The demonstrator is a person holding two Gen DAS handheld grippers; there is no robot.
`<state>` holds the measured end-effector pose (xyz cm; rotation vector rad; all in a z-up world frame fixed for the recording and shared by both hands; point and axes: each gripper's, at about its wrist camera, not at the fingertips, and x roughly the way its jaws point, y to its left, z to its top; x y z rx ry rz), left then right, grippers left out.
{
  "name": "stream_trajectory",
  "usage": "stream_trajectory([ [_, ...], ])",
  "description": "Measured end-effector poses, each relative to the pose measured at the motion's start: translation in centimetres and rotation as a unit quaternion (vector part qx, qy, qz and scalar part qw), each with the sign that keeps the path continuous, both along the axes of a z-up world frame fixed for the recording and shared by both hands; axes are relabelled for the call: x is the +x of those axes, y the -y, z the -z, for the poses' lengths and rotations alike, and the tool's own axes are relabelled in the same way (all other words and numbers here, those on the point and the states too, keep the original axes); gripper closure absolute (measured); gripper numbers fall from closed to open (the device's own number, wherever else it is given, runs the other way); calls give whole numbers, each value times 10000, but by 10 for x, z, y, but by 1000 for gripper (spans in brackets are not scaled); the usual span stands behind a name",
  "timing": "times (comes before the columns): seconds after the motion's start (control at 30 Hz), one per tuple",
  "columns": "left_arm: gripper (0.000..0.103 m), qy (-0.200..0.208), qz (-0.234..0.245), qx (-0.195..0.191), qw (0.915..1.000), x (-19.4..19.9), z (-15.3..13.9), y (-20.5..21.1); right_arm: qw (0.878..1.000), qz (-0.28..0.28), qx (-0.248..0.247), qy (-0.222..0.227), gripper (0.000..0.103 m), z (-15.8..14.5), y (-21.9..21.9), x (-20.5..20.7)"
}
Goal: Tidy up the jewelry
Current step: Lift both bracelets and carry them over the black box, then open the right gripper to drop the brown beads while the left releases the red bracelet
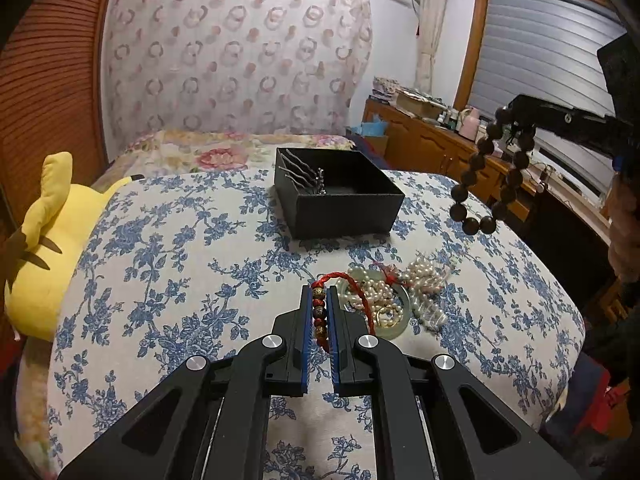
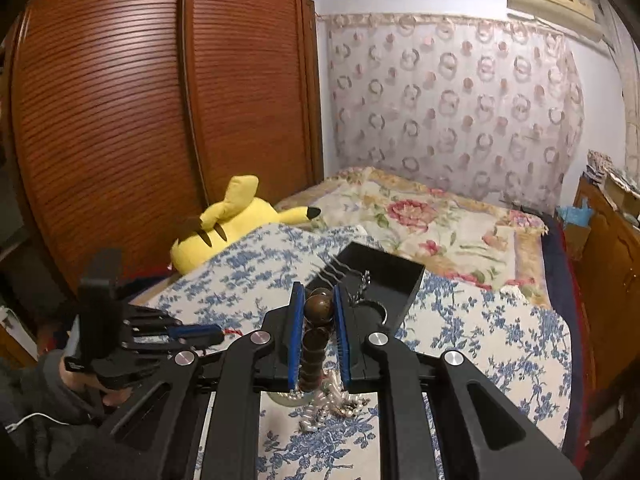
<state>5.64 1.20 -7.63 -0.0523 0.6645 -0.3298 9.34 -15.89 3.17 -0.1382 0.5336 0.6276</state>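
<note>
My left gripper [image 1: 319, 294] is shut on a red cord bracelet [image 1: 320, 312] with small beads, low over the blue-flowered quilt [image 1: 180, 280]. Just right of it lies a pile of pearl strands [image 1: 404, 286] with a pale jade ring [image 1: 402, 320]. My right gripper [image 2: 317, 294] is shut on a dark wooden bead bracelet [image 2: 318, 308], which hangs in the air right of the black box [image 1: 340, 194] in the left wrist view [image 1: 492, 176]. The open box holds several silver wavy hairpins [image 1: 300, 172]. In the right wrist view the box [image 2: 396, 276] lies just beyond the fingers.
A yellow plush toy [image 1: 44, 240] lies at the quilt's left edge. A floral bedspread [image 2: 420, 224] lies behind the box. A wooden wardrobe [image 2: 140, 120] stands to the left, a cluttered wooden dresser [image 1: 432, 136] to the right under a window.
</note>
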Motion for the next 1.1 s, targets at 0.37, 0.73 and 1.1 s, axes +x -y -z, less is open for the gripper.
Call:
stream_trajectory([
  [0.37,97,358,91,61,9993,17,-30,9,9998,42,-115,137,86,-4,-6,21],
  [0.73,97,576,190,223,9979,79,-51,28,9995,158,-257,74,86,21,-12,94],
  [1.1,97,374,50,358,9986,139,-46,35,9997,75,109,-196,86,54,-11,157],
])
